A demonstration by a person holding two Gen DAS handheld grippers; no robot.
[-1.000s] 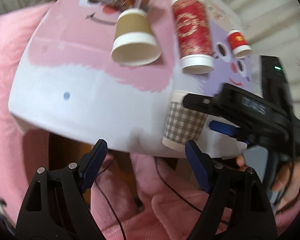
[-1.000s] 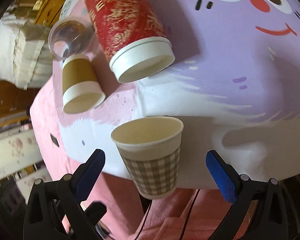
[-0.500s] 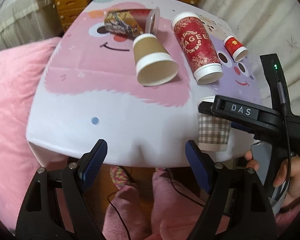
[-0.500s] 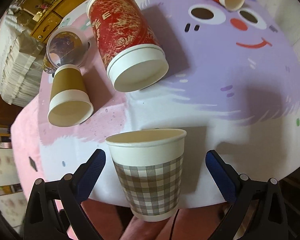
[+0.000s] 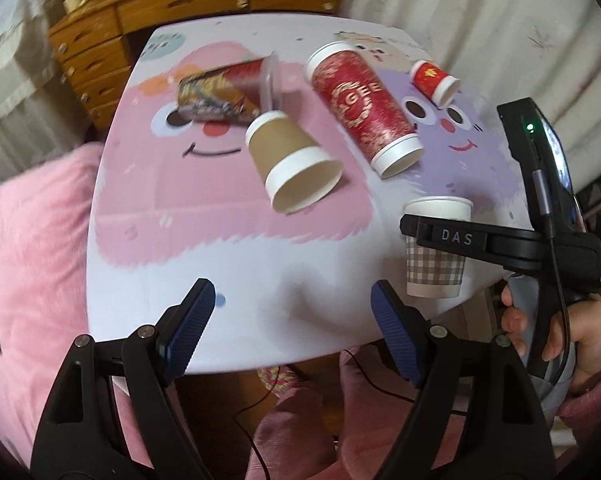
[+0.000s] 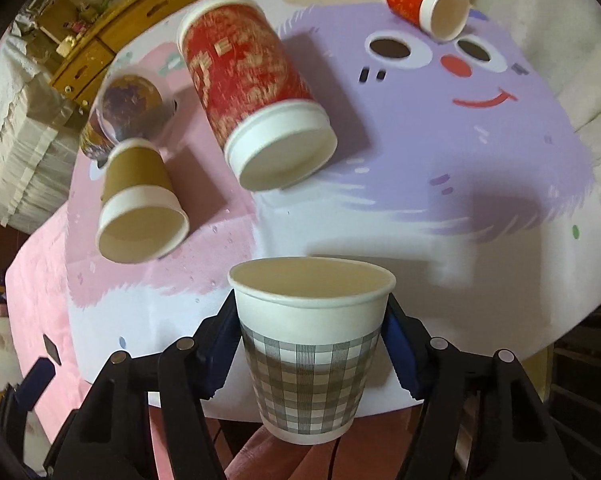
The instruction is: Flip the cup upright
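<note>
The right claw is closed on the checked paper cup, its blue pads pressing the cup's two sides just below the white rim band. The cup stands upright in that grip, mouth up, at the near edge of the counter; whether its base rests on the surface or hangs just past the edge cannot be told. In the left wrist view the same checked paper cup shows at the right, crossed by the black arm of the right claw, with a hand wrapped around that tool's handle. The left claw is spread wide and grips nothing, its blue fingers hovering over the near white edge of the counter, well apart from the checked cup. Beyond the claws, four other cups lie on their sides on the cartoon-printed counter top. A brown cup with a white band lies to the left with its mouth facing the camera. A tall red cup lies in the middle, its white mouth end toward the claws. Behind the brown cup is a clear plastic cup with a printed sleeve, touching or nearly touching it. A small red cup lies at the far right, near the purple face's eyes. A wooden chest of drawers stands behind the counter, and pink fabric lies at its left.
</note>
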